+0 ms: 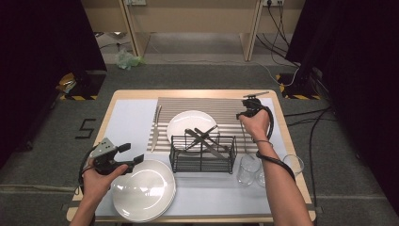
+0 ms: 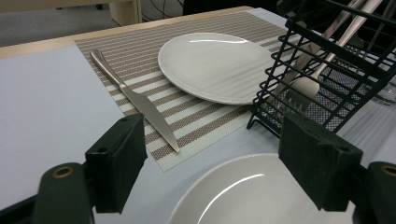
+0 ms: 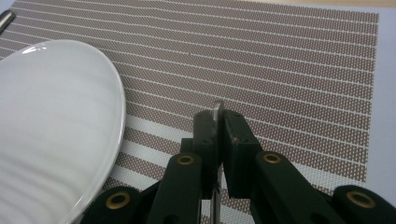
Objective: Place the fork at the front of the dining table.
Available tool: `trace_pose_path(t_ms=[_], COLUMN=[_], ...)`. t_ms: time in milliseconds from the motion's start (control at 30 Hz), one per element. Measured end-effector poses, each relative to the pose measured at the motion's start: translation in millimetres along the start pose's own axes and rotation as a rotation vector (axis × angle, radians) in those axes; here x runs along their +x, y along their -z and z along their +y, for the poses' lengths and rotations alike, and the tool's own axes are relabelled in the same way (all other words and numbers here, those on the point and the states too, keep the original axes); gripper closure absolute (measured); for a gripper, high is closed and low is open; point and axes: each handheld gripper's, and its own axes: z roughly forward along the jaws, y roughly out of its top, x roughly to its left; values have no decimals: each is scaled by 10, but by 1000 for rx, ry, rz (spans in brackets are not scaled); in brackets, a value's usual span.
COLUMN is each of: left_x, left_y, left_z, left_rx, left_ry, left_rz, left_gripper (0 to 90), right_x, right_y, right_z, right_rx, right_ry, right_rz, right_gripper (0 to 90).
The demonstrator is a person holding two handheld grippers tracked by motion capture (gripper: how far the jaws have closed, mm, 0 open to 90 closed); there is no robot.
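A thin metal utensil (image 3: 216, 112) is clamped between the jaws of the right gripper (image 3: 218, 122) and is held over the striped placemat (image 3: 280, 60), just beside the small white plate (image 3: 51, 116). The left gripper (image 2: 219, 154) is held with its jaws spread wide and empty above the large plate (image 2: 252, 191) at the near edge of the surface (image 1: 127, 117).

A black figure "5" (image 1: 86, 128) on the grey floor (image 1: 47, 141) left of the table (image 1: 197, 93).
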Motion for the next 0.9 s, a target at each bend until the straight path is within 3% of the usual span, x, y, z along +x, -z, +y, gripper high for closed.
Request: trace_pose_path(t_ms=[233,500,900], left_x=[1,-1,-7], left_y=[6,-2,-5], left_z=[4,2,4], left_rx=[-1,1,-4], left_ry=[0,-2,2], left_rz=[2,-2,-3], left_gripper=[228,228,229], right_x=[-37,-48,-102], right_y=[-89,-146,-151], right_z=[-35,-60,-124], right_rx=[56,82,145], right_ry=[-18,-18,-9], right_rz=[-17,-36,-59], right_gripper=[839,825,748])
